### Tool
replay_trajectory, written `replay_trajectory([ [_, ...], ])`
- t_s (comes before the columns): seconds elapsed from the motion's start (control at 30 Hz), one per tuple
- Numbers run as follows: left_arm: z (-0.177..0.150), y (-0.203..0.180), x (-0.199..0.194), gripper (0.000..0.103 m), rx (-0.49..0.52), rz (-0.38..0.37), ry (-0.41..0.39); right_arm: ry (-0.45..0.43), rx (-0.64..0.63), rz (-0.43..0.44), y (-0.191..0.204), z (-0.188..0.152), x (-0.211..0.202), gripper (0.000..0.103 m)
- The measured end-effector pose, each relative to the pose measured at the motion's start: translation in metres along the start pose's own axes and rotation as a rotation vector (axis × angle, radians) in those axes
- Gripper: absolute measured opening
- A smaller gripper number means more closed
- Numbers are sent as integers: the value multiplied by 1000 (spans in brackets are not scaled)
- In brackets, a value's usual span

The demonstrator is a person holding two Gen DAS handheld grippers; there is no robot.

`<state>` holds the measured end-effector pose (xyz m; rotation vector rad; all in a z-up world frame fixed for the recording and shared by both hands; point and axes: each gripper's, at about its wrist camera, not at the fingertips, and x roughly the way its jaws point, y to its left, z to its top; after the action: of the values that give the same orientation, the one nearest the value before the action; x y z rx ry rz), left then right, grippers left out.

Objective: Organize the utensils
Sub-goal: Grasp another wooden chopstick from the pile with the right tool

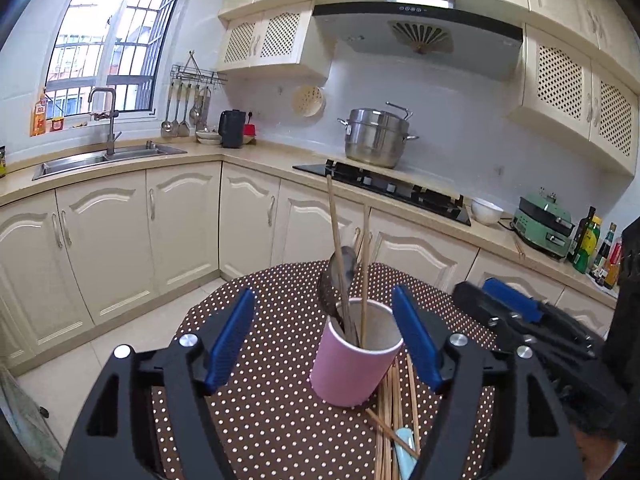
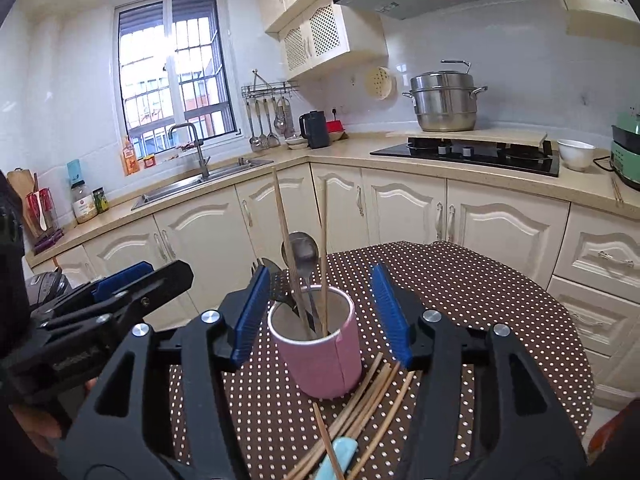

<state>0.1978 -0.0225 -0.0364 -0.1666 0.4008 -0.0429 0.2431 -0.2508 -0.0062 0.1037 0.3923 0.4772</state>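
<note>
Hovering spread wide, left gripper (image 1: 324,340) and right gripper (image 2: 320,312) both flank the pink cup (image 2: 318,344); loose chopsticks (image 2: 360,408) lie just beside the cup.

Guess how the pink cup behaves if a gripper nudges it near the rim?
Likely tips rather than slides: the pink cup is tall and narrow, and looks like light paper. The chopsticks and spoon stand well above the rim, probably making it top-heavy. The loose chopsticks against its base might snag it.
</note>
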Motion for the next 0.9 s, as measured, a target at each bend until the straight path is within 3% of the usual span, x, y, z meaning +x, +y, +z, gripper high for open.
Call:
replay_trajectory([
  [0.13, -5, 3, -1, 71, 4, 4, 35, 63, -21, 7, -7, -2, -6, 54],
  [0.27, -14, 7, 2, 71, 13, 9, 99, 189, -60, 19, -16, -13, -6, 55],
  [0.57, -46, 13, 18, 71, 15, -7, 260, 625, -148, 48, -26, -87, 22, 55],
  [0.7, -61, 12, 27, 71, 22, -37, 344, 693, -153, 65, -26, -109, 27, 53],
  [0.83, -70, 9, 33, 71, 33, -46, 395, 740, -168, 86, -18, -121, 34, 35],
  [0.9, -73, 8, 35, 71, 33, -54, 419, 763, -178, 89, -14, -128, 39, 34],
])
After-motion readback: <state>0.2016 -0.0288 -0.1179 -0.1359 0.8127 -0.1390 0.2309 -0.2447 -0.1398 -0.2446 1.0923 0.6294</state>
